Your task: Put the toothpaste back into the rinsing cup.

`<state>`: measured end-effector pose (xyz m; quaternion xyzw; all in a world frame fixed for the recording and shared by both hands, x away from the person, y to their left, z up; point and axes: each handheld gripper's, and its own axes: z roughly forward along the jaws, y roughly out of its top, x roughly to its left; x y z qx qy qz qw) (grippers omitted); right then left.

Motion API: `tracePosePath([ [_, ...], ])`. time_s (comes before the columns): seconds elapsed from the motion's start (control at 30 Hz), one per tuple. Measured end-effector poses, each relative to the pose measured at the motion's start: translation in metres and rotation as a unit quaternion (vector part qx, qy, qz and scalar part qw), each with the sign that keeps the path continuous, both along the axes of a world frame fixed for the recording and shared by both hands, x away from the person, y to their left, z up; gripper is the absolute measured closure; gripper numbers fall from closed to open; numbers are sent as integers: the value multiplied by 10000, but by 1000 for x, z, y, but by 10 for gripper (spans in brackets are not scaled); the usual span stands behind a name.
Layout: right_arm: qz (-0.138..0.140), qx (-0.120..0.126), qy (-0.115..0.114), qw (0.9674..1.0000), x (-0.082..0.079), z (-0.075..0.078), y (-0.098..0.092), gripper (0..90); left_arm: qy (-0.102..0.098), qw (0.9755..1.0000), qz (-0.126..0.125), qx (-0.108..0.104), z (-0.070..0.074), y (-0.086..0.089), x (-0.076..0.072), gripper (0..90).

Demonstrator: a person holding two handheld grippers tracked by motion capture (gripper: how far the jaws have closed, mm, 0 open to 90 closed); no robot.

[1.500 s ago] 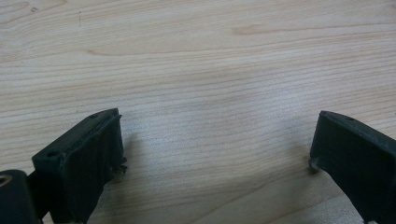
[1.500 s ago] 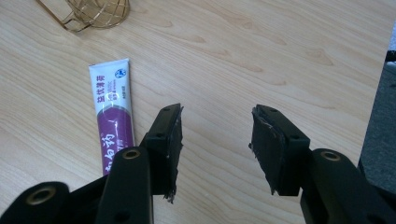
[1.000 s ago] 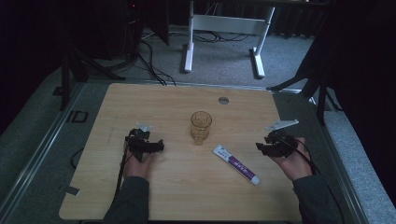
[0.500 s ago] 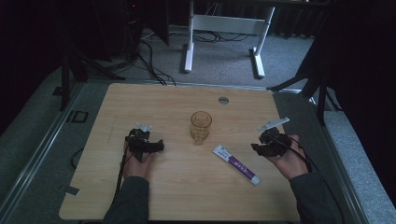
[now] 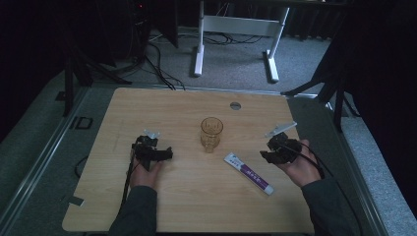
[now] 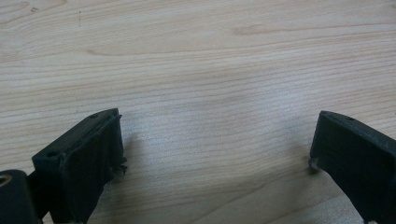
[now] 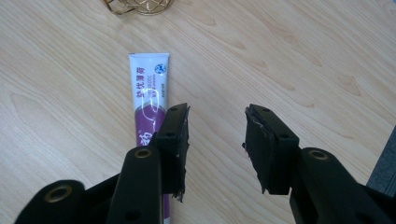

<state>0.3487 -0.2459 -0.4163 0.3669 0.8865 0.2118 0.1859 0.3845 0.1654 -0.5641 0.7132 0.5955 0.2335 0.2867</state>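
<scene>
A white and purple toothpaste tube (image 5: pixel 248 173) lies flat on the wooden table (image 5: pixel 187 196), right of centre. An amber wire cup (image 5: pixel 211 132) stands upright at the table's middle. My right gripper (image 5: pixel 267 156) hovers just right of the tube, open with nothing between its jaws. In the right gripper view the toothpaste tube (image 7: pixel 148 98) lies to the left of the left jaw, partly hidden behind it, and the cup's base (image 7: pixel 140 5) shows at the top edge. My left gripper (image 5: pixel 166 154) rests at the left of the table, open wide over bare wood (image 6: pixel 210 93).
A small round grommet (image 5: pixel 235 105) sits near the table's far edge. Beyond the table stand a white desk frame (image 5: pixel 236 29) and loose cables on grey carpet. Cables trail from both grippers toward the person's sleeves.
My right gripper has moved left, closer to the toothpaste tube. The left gripper, the cup and the tube have stayed in place.
</scene>
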Motion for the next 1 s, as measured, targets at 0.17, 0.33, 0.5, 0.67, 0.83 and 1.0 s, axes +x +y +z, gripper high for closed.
tracePosePath([
  [0.17,79,-81,68,9999,1,2,5,595,0,10000,0,0,0,0,0,27],
  [0.33,149,-155,135,9997,2,1,11,596,-1,10000,0,-1,0,0,0,27],
  [0.5,195,-211,210,9994,3,0,15,599,0,10000,0,0,0,0,0,27],
  [0.67,230,-255,280,9990,3,-1,18,602,0,10000,0,0,0,0,0,27],
  [0.83,277,-284,356,9986,5,-3,21,617,0,10000,0,0,0,0,0,27],
  [1.0,301,-313,437,9981,5,-4,24,619,0,10000,1,0,0,0,0,27],
])
